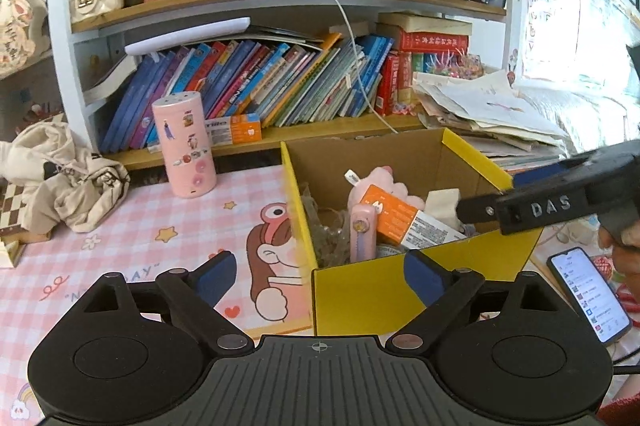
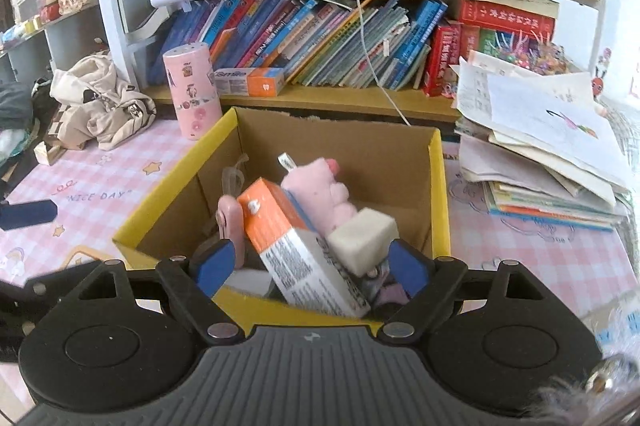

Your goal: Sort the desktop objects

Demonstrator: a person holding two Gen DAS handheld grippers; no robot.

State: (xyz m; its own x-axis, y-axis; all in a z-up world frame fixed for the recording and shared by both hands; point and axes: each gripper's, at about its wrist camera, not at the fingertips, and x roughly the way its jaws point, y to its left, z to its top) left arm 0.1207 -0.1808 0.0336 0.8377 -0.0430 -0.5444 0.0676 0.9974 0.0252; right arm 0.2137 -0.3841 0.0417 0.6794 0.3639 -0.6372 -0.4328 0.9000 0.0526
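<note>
Only my left view shows a glossy phone [image 1: 588,296] right of my fingers; yellow cardboard box [image 2: 438,186] ahead (both grippers [image 1: 320,278] [image 2: 308,268] spread, empty).

Pink checked desk mat [image 1: 132,242], bearing yellow cardboard box [image 1: 360,298], pink canister [image 1: 184,146], crumpled cloth [image 1: 68,182], perhaps clothing

Cardboard box [image 2: 438,186] holds an orange carton [image 2: 280,226], plush and sponge.

Both wrist views angled down, close, sharing yellow box [image 1: 360,290] [image 2: 438,186], bookshelf [image 1: 280,130].
</note>
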